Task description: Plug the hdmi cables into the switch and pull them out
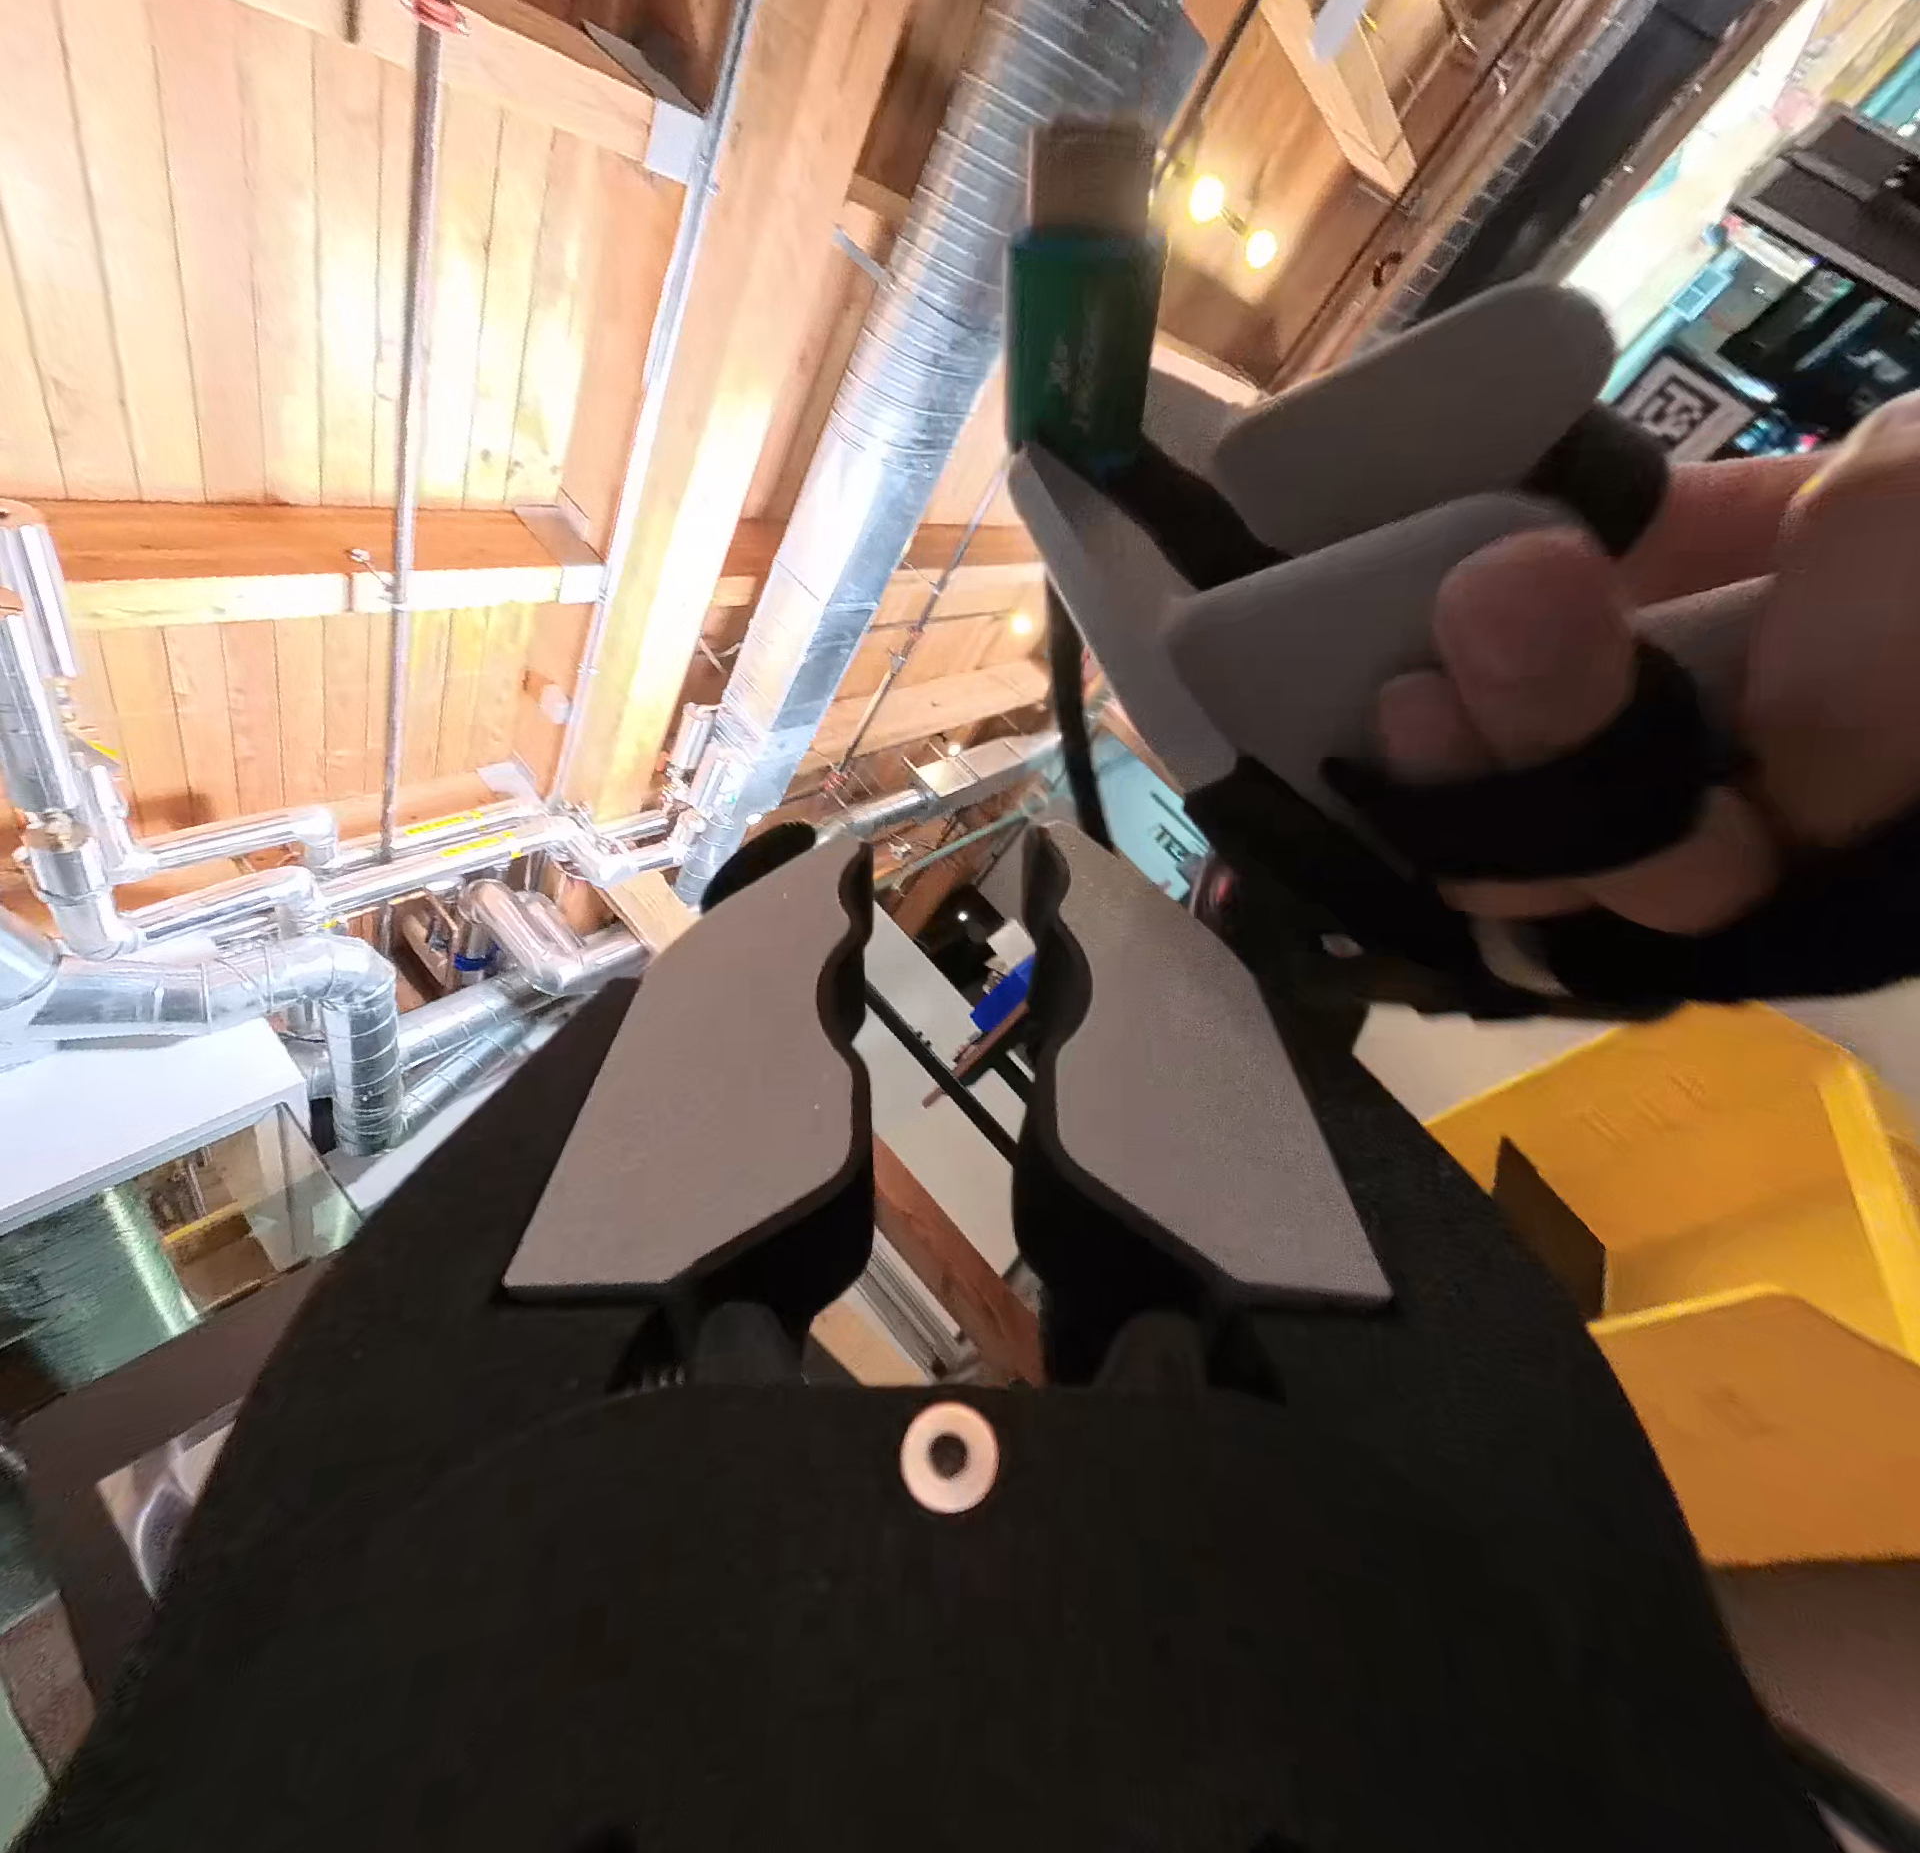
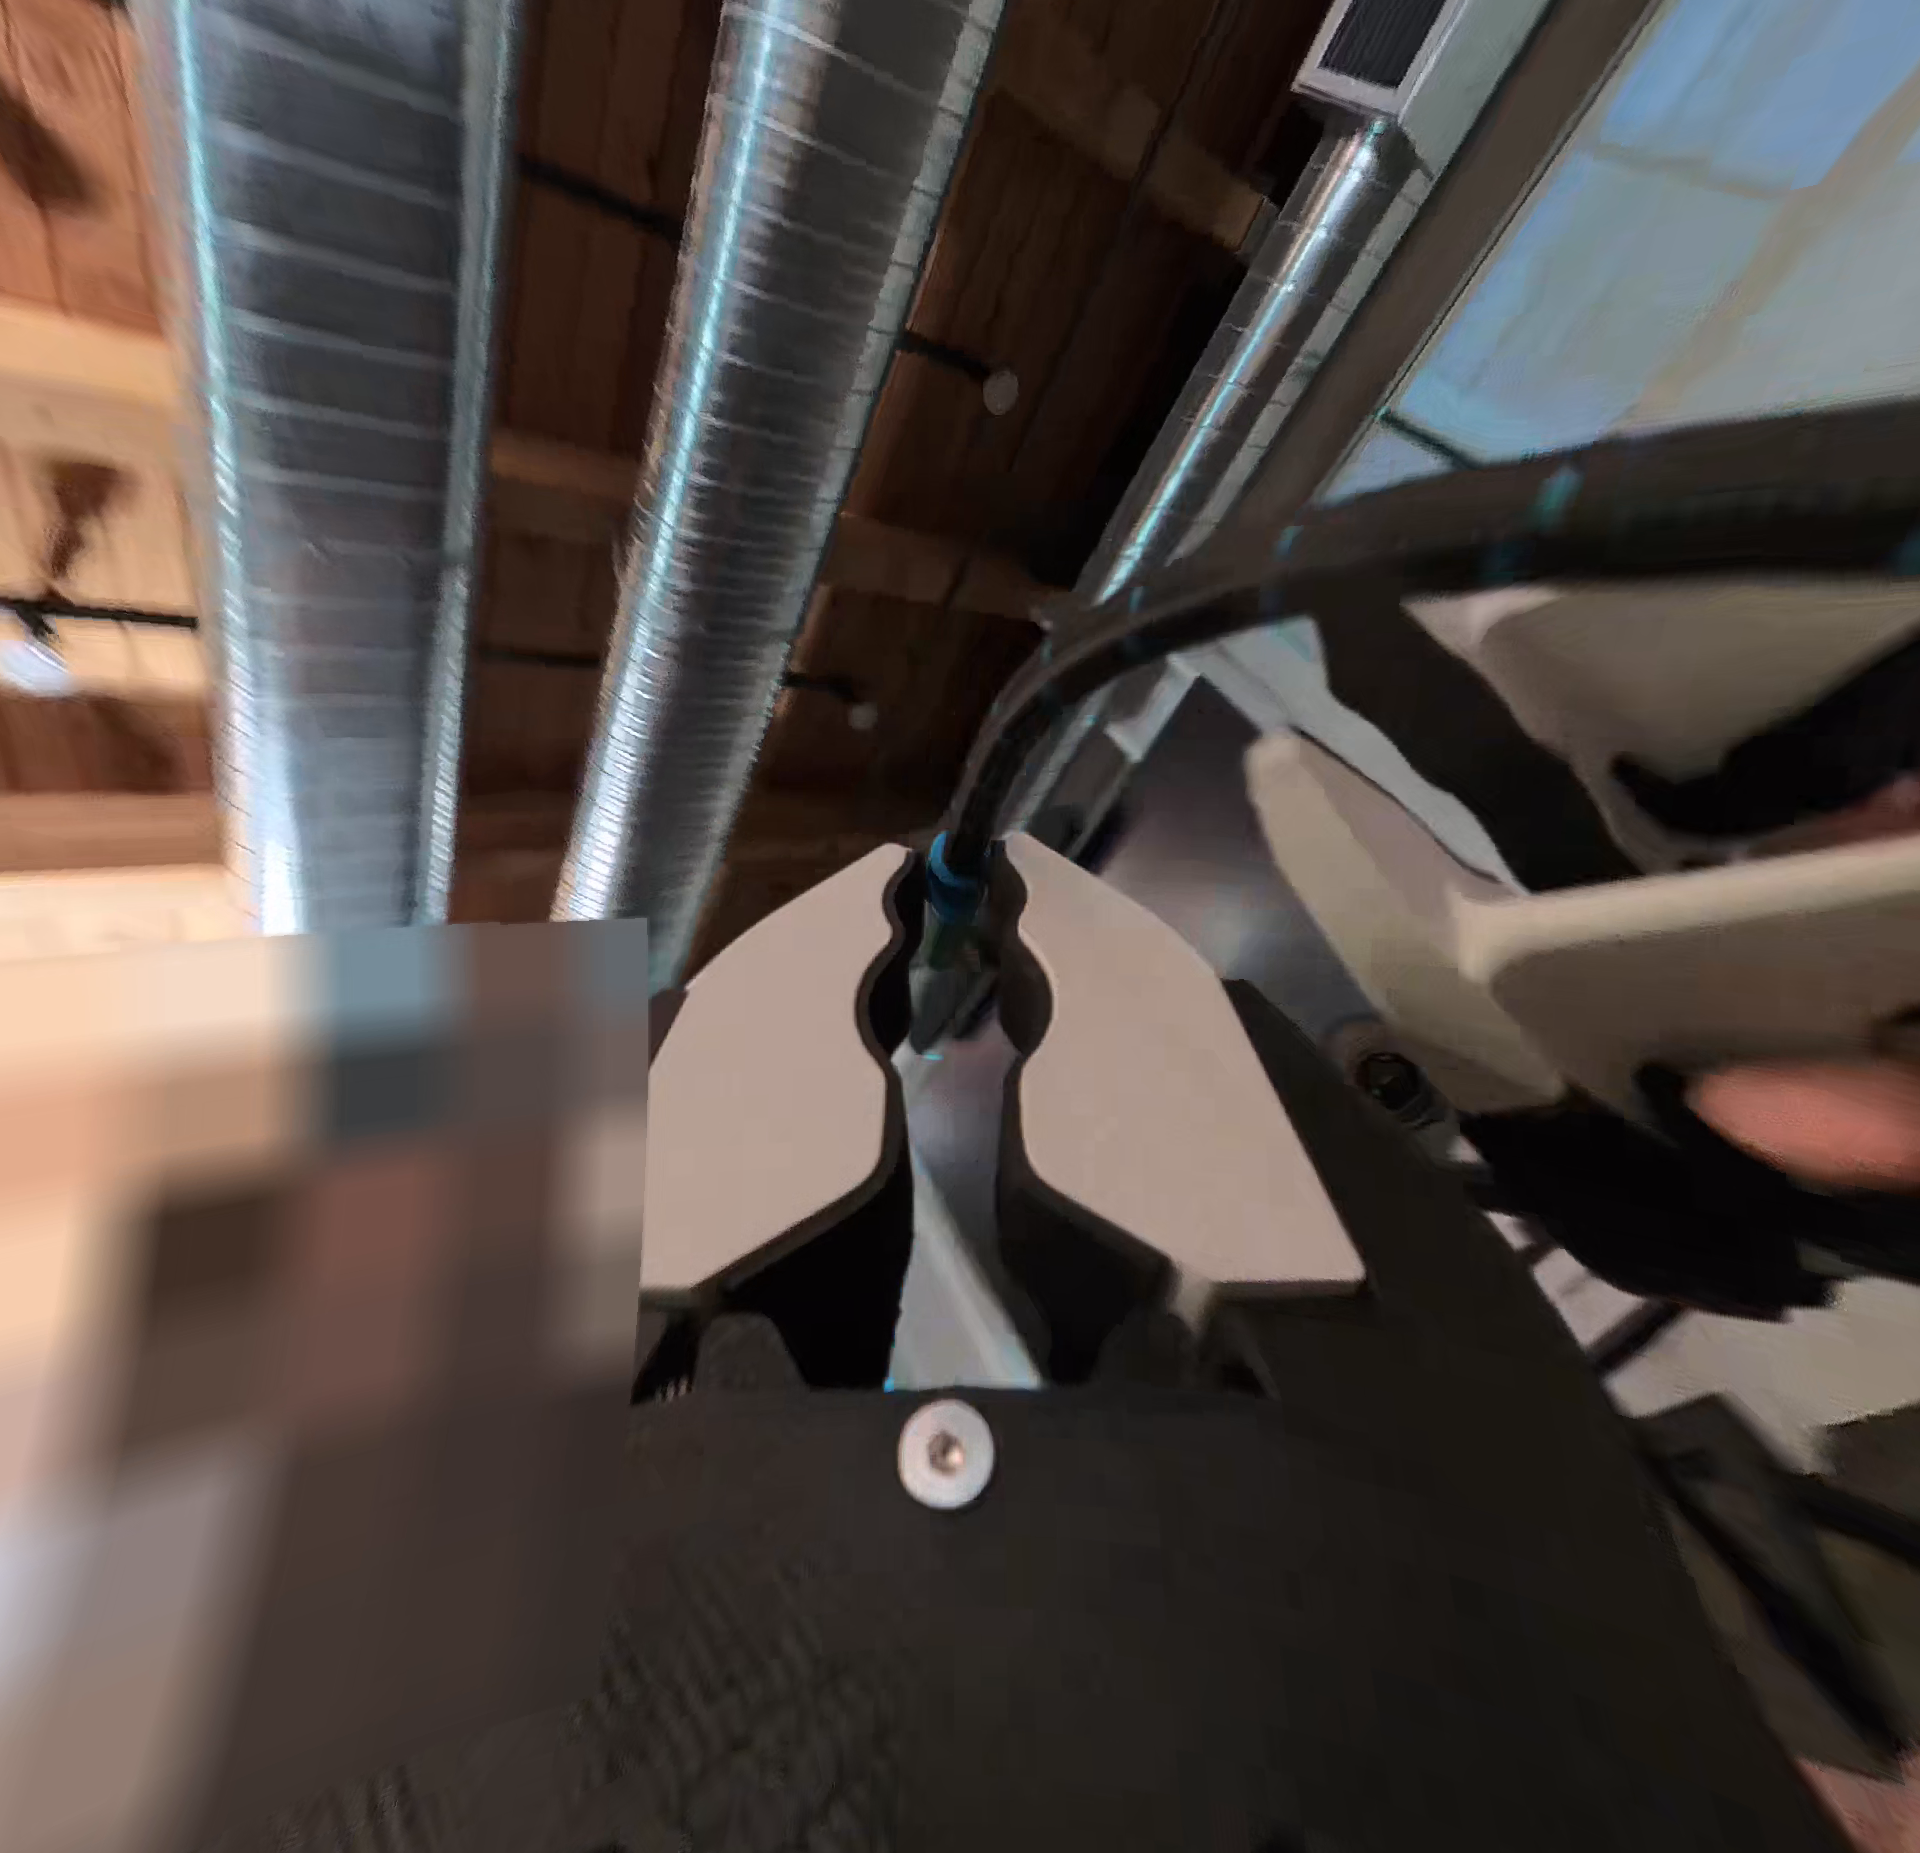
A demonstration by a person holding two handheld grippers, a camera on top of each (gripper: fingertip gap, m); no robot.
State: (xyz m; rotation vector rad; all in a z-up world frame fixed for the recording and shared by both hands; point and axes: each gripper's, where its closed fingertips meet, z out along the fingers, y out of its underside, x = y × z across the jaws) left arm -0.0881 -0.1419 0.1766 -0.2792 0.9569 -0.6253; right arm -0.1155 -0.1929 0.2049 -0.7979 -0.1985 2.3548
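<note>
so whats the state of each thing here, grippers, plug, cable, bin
left hand-held gripper: open, empty
right hand-held gripper: shut on hdmi plug
hdmi plug: unplugged, held up in the air
cable: hanging, bent
yellow bin: contents hidden

Ceiling [image 1: 260, 276]: bare wood planks. Ducts [image 2: 343, 453]: ribbed shiny metal. Gripper pads [image 1: 727, 1107]: matt grey. Bin [image 1: 1714, 1284]: yellow, probably plastic.

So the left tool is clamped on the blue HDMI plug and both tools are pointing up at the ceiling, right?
Not quite: the right tool is clamped on the blue HDMI plug. The left tool is open and empty, as the left wrist view shows. Both do point up at the ceiling.
</note>
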